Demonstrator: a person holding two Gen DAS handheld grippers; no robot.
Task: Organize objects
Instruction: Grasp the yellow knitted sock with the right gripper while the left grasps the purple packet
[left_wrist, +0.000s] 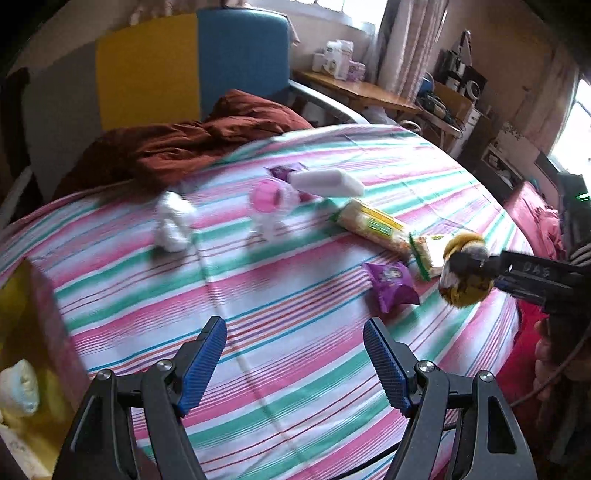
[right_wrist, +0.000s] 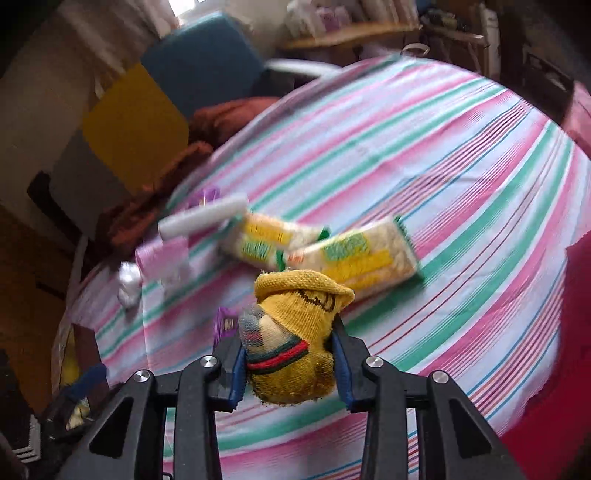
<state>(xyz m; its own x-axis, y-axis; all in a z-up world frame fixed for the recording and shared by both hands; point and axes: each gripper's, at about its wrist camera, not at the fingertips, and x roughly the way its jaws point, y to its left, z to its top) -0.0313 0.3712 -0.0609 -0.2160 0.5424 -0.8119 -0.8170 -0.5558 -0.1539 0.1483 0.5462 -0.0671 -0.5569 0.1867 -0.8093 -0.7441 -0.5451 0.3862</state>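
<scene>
My right gripper (right_wrist: 290, 363) is shut on a rolled yellow sock (right_wrist: 295, 332) with red and green stripes, held above the striped bed; it also shows in the left wrist view (left_wrist: 463, 273). My left gripper (left_wrist: 295, 354) is open and empty above the bedsheet (left_wrist: 295, 387). On the bed lie two yellow-green snack packets (right_wrist: 354, 258) (right_wrist: 266, 240), a purple packet (left_wrist: 391, 284), a white block (left_wrist: 325, 182), a pink and white toy (left_wrist: 269, 206) and a white bundle (left_wrist: 173, 221).
A yellow box (left_wrist: 33, 343) with a pale bundle inside stands at the left edge of the bed. A dark red blanket (left_wrist: 192, 140) lies at the headboard. A wooden table (left_wrist: 362, 88) with jars stands behind the bed.
</scene>
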